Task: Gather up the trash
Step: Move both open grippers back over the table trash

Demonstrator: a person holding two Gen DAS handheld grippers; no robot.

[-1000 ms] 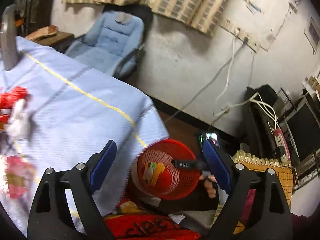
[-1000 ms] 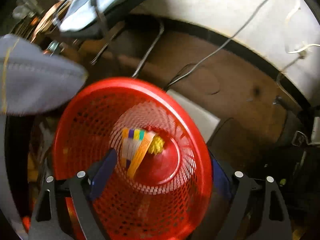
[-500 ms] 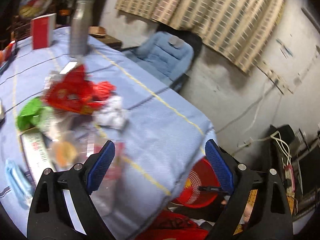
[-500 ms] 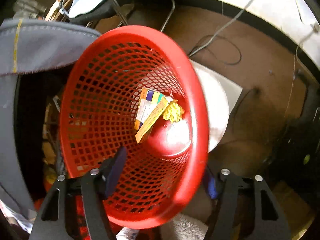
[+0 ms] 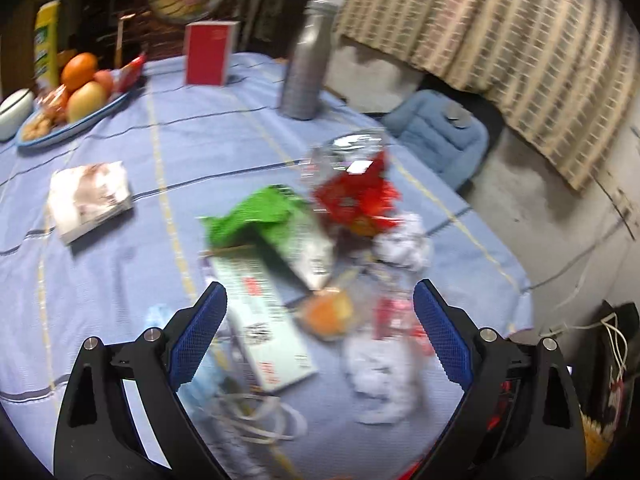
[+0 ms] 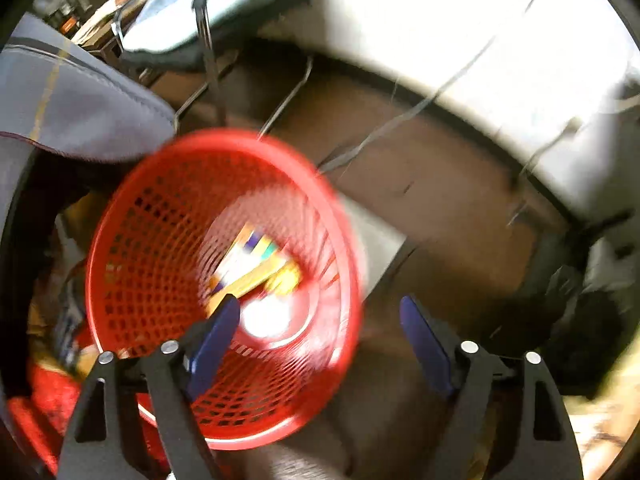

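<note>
Trash pickup: left tongs over the pile

Step in hand, as judged: choosing the next piece. Left gripper (image 5: 318,328) hangs over the trash pile (image 5: 320,264) on the blue cloth (image 5: 120,264); its jaws are opening, wide, holding nothing. Right gripper (image 6: 320,340) hangs above the red basket (image 6: 152,240) on the floor beside the table; its jaws are opening, empty. Next move calls for lowering the left jaws around one piece, then closing. Pile: green wrapper, red wrapper, crumpled white paper (image 5: 404,244), a flat carton, all blurred. Basket already holds a few coloured scraps
</note>
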